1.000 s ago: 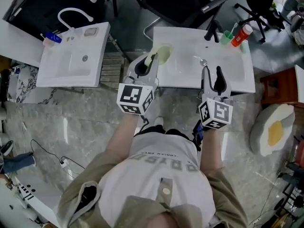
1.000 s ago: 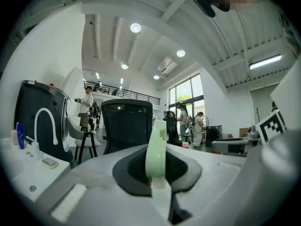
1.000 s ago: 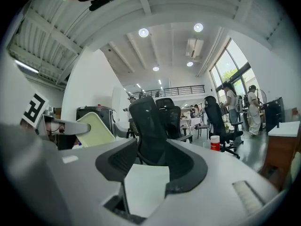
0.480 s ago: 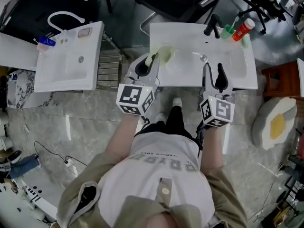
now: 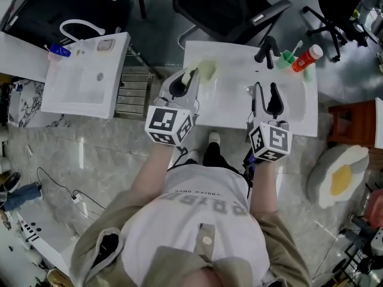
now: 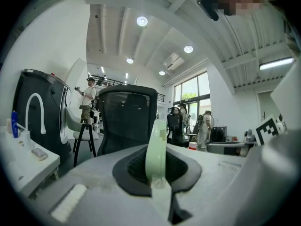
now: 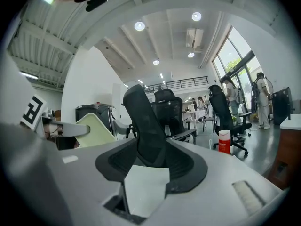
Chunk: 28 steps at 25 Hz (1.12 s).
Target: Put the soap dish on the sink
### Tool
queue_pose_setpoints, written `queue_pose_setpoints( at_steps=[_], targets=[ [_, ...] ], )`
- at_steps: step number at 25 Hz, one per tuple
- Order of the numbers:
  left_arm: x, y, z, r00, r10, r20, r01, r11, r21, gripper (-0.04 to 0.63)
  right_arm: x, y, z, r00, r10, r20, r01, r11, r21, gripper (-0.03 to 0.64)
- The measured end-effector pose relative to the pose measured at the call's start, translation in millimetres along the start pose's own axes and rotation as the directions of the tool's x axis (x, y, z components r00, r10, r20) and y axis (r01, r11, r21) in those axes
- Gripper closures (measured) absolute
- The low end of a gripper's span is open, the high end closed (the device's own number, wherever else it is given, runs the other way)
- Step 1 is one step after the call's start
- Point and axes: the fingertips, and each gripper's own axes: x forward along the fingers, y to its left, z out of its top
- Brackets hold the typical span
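Over the white sink [image 5: 298, 117], left gripper [image 5: 190, 78] pinches a pale green soap dish [image 5: 206, 70]; right gripper [image 5: 266, 93] closed, empty

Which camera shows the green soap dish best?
The head view: the soap dish shows its flat top there, held by the left gripper above the left end of the sink. The left gripper view sees only its thin edge; the right gripper view shows it small, from the side.

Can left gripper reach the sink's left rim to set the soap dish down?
Probably yes. The left gripper, shut on the soap dish, looks above that bare rim of the sink; the faucet stands farther right.
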Motion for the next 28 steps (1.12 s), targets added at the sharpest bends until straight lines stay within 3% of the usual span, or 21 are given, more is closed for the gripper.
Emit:
queue_pose_setpoints(
  at_steps=[9,16,21,28],
  targets=[
    [43,-6,-7,0.998,0.055,0.006,-0.054,0.992,-0.111,0.569,45,-19,0,0.994,0.097,-0.045,-0.096,0.995,0.020,0.422],
    [60,-14,-29,0.998,0.065,-0.016,-0.067,0.981,-0.181,0.569,67,-9,-23,0.973,0.199,-0.114,-0.196,0.980,0.041,0.422],
    [68,-20,-43,0.999,0.036,-0.024,-0.040,0.973,-0.229,0.569,78,6,-47,0.954,0.251,-0.162,-0.243,0.967,0.071,0.422],
    [71,-21,-45,0.999,-0.040,-0.026,0.033,0.968,-0.249,0.569,92,21,-65,0.950,0.252,-0.183,-0.234,0.966,0.114,0.422]
  ],
)
